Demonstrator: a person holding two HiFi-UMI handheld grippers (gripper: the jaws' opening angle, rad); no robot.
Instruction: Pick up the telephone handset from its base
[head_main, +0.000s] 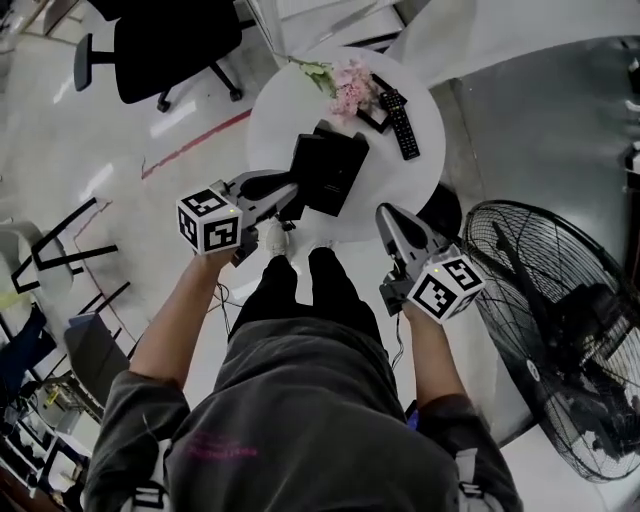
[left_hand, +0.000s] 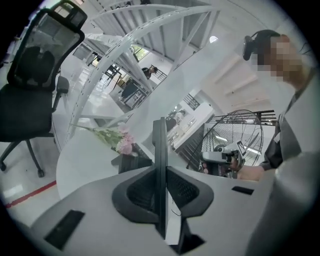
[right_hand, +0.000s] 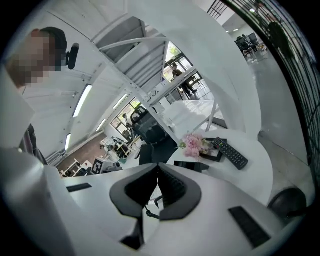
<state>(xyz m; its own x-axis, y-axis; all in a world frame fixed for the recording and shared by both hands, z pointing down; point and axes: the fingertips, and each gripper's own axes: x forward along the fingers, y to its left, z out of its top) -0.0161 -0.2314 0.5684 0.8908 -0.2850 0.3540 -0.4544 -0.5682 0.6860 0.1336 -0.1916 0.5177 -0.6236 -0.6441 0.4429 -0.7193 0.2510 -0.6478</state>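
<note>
The telephone handset (left_hand: 159, 145) is a thin black slab that stands edge-on between my left gripper's (left_hand: 160, 175) pads, which are shut on it. From the head view my left gripper (head_main: 292, 197) holds the handset (head_main: 303, 168) just above the near left edge of the black base (head_main: 342, 165) on the round white table (head_main: 275, 110). In the left gripper view the base (left_hand: 132, 164) shows behind the handset. My right gripper (head_main: 386, 212) hovers at the table's near right edge, apart from the phone. Its pads (right_hand: 158, 167) meet with nothing between them.
Pink flowers (head_main: 347, 86), a black remote (head_main: 401, 124) and a small black frame (head_main: 372, 116) lie at the table's far side. A large floor fan (head_main: 560, 330) stands close on the right. A black office chair (head_main: 170, 45) is beyond the table on the left.
</note>
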